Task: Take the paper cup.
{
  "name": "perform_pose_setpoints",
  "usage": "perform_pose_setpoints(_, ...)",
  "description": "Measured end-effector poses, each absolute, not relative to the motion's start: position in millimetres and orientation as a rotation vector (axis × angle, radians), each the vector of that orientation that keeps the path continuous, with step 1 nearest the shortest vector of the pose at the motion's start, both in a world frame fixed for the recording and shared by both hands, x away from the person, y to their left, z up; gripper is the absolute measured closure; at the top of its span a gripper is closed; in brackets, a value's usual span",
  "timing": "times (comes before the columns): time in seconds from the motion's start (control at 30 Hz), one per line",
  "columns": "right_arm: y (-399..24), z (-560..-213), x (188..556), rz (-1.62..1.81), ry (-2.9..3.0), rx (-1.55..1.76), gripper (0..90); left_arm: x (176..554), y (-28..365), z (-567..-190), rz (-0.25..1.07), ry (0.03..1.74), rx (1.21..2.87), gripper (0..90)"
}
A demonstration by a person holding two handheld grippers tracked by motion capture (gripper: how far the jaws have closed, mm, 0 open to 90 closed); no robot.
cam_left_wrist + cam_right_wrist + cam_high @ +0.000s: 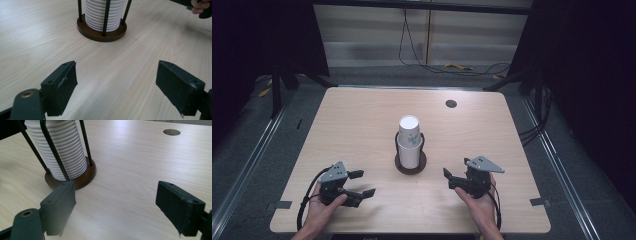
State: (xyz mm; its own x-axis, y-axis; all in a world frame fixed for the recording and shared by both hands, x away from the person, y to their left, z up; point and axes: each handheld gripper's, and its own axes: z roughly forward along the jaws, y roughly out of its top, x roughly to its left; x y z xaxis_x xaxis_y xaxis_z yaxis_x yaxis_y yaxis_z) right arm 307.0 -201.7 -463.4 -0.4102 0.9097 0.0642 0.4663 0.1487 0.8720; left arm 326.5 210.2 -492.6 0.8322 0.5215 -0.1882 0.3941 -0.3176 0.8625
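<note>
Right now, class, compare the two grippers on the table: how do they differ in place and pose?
The left gripper lies left of the cup stack and sits nearer the table's front edge; the right gripper lies right of the stack, slightly farther in. The left gripper's jaws point right toward the middle, the right gripper's point left. Both are open, empty, hand-held and clear of the stack.

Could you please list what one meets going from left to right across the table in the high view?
Left gripper with its jaws open → stack of white paper cups in its wire holder on a brown base → right gripper, jaws open too.
</note>
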Motion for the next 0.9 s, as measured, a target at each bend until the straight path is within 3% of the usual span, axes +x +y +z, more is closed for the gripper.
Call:
perform_pose_setpoints(0.17,-198.2,-461.8,306.7,1.223,1.970,1.293,22.6,328.4,211.6,-492.6,0.151,0.694,1.939,17.3)
perform_pose_setpoints(0.9,-187.0,-441.3,311.0,1.328,2.057,1.175,26.1,330.1,210.4,-493.2,0.146,0.686,1.950,17.2)
